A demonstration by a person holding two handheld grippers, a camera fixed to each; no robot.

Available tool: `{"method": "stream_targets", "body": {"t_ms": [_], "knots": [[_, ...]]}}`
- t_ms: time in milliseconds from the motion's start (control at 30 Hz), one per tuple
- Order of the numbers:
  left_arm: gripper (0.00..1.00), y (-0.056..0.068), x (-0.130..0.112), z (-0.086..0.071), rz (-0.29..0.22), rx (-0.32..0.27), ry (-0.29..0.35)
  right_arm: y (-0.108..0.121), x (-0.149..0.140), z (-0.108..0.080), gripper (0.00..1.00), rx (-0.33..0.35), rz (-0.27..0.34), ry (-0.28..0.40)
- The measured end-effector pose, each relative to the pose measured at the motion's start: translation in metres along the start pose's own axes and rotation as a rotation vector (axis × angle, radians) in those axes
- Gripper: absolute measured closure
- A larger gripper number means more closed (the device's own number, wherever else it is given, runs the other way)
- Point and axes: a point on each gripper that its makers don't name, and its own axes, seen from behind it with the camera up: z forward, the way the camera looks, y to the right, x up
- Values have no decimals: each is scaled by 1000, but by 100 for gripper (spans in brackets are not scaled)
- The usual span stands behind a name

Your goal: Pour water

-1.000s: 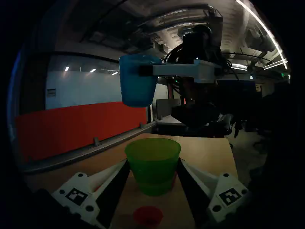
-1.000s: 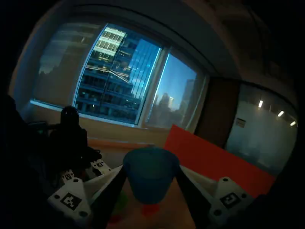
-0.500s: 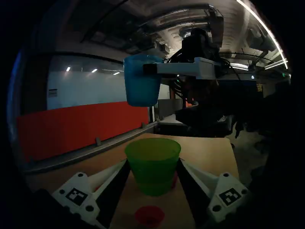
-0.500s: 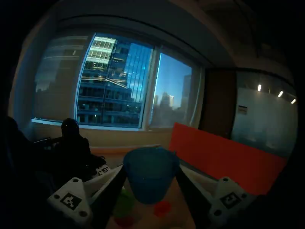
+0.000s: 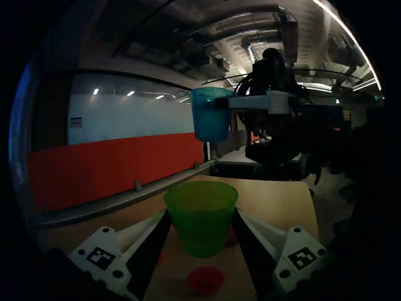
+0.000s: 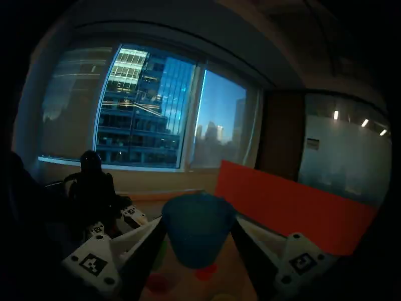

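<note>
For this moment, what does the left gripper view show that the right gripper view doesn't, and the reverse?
Left gripper view: the whole green cup gripped by the left tool, plus ceiling pipes overhead. Right gripper view: a window onto city towers. Shared: the blue cup, upright in the right tool, the red wall panel and the wooden table.

My left gripper (image 5: 201,228) sits low and level, both fingers (image 5: 145,236) pressed against the sides of the green cup (image 5: 201,200), which stands upright between them. My right gripper (image 6: 198,243) is clamped the same way on the blue cup (image 6: 198,226), also upright. In the left gripper view, my right gripper hangs higher and farther off, reaching in level from the right. The hand behind it is too dark to make out.
</note>
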Motion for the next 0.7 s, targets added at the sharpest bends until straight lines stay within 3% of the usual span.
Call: {"method": "stream_targets", "body": {"t_ms": [400,700], "knots": [[18,-24,-6,-22,6,65,-19,30,-17,-32,10,-83,12,-28],[18,-34,-8,-27,5,89,-23,36,-19,-41,10,-105,31,-19]]}}
